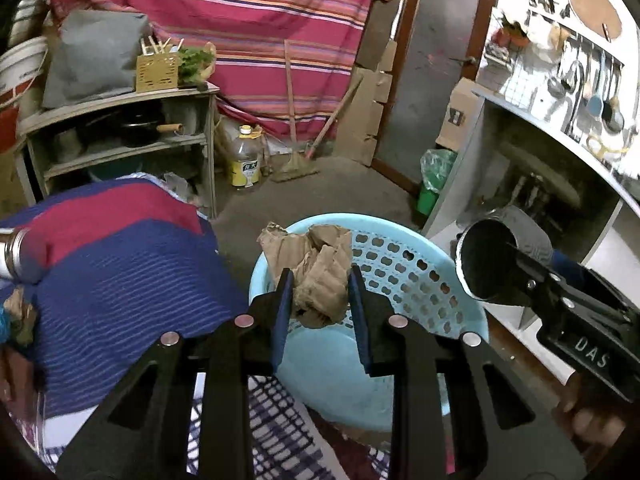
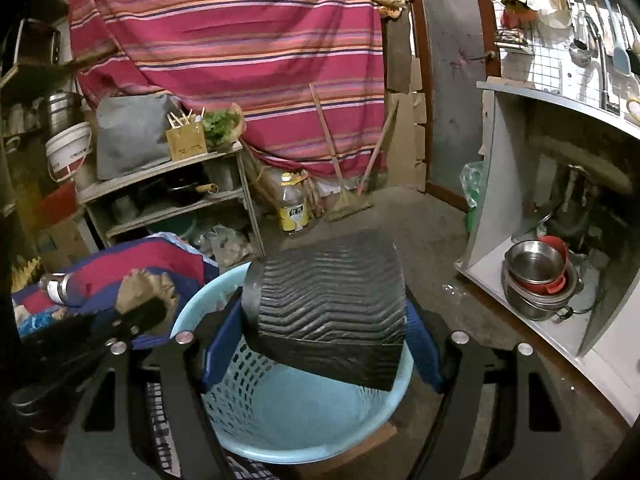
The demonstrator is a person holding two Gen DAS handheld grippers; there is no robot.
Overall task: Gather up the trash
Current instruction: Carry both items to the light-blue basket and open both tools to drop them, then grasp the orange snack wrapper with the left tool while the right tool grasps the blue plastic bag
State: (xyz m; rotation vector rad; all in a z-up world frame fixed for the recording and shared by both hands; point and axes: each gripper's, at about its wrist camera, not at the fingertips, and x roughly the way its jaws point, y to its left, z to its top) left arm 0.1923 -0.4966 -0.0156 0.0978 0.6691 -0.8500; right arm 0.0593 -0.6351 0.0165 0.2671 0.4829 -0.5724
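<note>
The left gripper (image 1: 320, 292), its jaws set narrow, holds a crumpled wad of brown paper (image 1: 316, 268) over the rim of a pale blue plastic basket (image 1: 420, 280) in a cluttered kitchen corner. The paper bulges up and out between the blue pads (image 1: 283, 316), which appear to press its lower part from both sides. The right gripper (image 2: 320, 340), jaws spread wide, is closed around a black ribbed paper cup (image 2: 328, 312), carried on its side with its dark mouth turned toward the left-hand camera; the cup hangs above the same basket.

The basket, seen from the right wrist, shows a bare pale blue floor (image 2: 296, 420) with nothing lying in it, so by this view the collecting looks to be at an early stage: both pieces are picked up and brought over the bin, but neither has been let go. What remains, judging from the scene, is to release the paper and the cup into the basket. More scraps may wait on the striped blue and red cloth (image 1: 120, 264) beside the basket, where a brownish bit (image 1: 20, 312) lies near a metal flask (image 1: 18, 254); whether that is rubbish cannot be told.
</note>
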